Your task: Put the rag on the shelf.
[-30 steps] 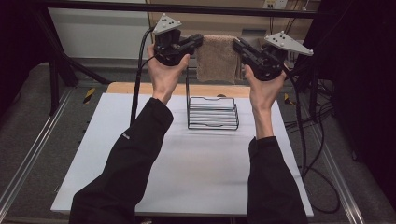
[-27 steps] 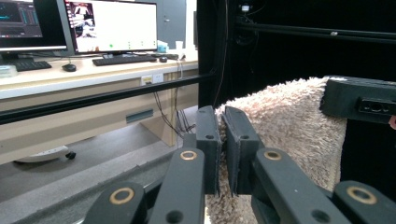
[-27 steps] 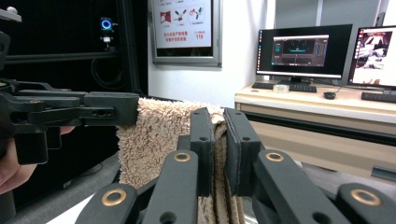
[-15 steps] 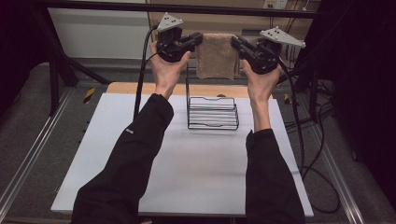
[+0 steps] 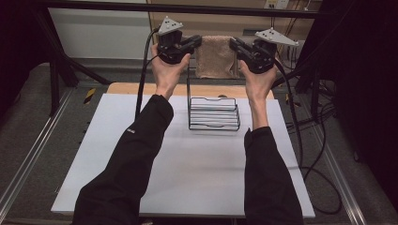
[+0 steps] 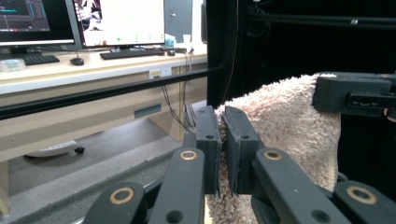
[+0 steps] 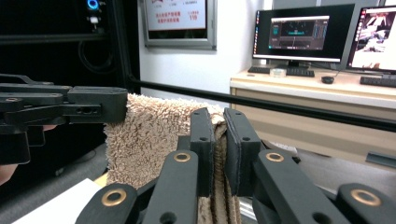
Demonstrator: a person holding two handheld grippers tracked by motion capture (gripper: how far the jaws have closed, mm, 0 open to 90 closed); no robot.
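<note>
With my left gripper (image 5: pixel 196 42) and right gripper (image 5: pixel 234 45) each pinched tight on a top corner of the towel (image 5: pixel 216 57), it hangs spread above the table's (image 5: pixel 141 154) far edge, not yet draped over the rack (image 5: pixel 213 114)

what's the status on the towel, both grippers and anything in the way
Left gripper shut on towel's left top corner, right gripper shut on its right. Towel hangs spread, above and behind wire rack. Nothing between.
</note>
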